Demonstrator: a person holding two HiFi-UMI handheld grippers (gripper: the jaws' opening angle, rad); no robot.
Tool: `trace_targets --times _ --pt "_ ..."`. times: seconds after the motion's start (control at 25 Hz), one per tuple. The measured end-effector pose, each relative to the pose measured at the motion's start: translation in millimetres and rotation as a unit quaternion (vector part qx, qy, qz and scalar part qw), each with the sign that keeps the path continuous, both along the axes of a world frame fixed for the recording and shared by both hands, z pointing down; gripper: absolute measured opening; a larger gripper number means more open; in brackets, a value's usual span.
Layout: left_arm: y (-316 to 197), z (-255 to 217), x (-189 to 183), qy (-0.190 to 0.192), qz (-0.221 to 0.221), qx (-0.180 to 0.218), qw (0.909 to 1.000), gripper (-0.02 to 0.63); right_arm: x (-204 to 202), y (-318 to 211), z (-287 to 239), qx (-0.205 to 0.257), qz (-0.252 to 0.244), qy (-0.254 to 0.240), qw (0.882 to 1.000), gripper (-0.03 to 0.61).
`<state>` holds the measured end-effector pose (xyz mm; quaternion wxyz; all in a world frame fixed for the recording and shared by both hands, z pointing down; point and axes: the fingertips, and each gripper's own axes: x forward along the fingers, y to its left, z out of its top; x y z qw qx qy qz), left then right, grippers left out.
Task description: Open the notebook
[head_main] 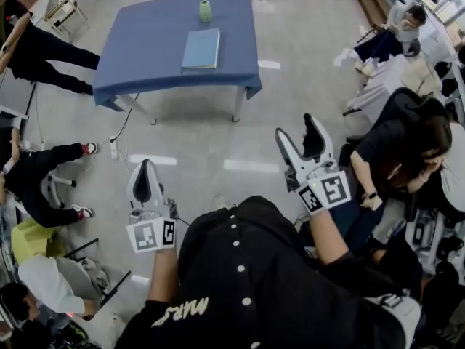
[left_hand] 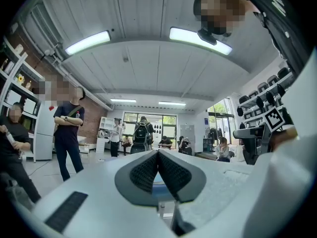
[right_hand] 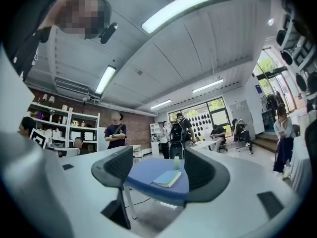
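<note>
right gripper view: right gripper (right_hand: pixel 157 165) has its jaws spread wide with nothing between the pads. through the gap, well ahead, is the blue table (right_hand: pixel 143 175) with the notebook (right_hand: pixel 167 178) lying flat and closed on it, and a small green cup (right_hand: pixel 177 163) behind the notebook. left gripper view: left gripper (left_hand: pixel 158 155) has its jaws pressed together at the tips, holding nothing. head view: both grippers are held out level in front of the person, left gripper (head_main: pixel 144 164) lower left, right gripper (head_main: pixel 296 131) to the right with its two fingers visibly split. both are over bare floor, well short of the table (head_main: pixel 145 42). notebook (head_main: pixel 201 48) is light blue, cover shut, roughly centre-right on the tabletop, near the front edge. green cup (head_main: pixel 205 11) stands upright at the far edge, apart from the notebook. neither gripper touches anything. several people sit or stand around the room edges.
</note>
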<state>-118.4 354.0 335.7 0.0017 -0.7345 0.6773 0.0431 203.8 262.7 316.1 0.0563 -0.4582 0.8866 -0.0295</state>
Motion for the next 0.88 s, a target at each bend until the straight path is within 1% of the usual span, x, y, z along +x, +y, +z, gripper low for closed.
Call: trace_targets --times 0.16,0.28,0.44,0.64,0.88 --pt "-14 5 -19 -0.010 0.017 -0.004 0.9998 0.003 -18 -13 9 -0.013 0.008 -0.004 1.000 0.311" --pt "-29 8 -35 -0.007 0.015 -0.010 0.9998 0.003 -32 -28 14 -0.020 0.009 -0.001 1.000 0.310" --pt "-57 11 -44 -0.012 0.016 -0.011 0.9997 0.003 -46 -59 21 -0.022 0.008 0.007 1.000 0.308" --pt "-107 17 -58 -0.012 0.009 -0.015 0.9998 0.003 -64 -121 28 -0.028 0.003 0.008 1.000 0.298" --pt "-197 5 -71 -0.015 -0.005 -0.008 0.9998 0.003 -81 -218 27 -0.035 -0.011 0.012 0.999 0.293"
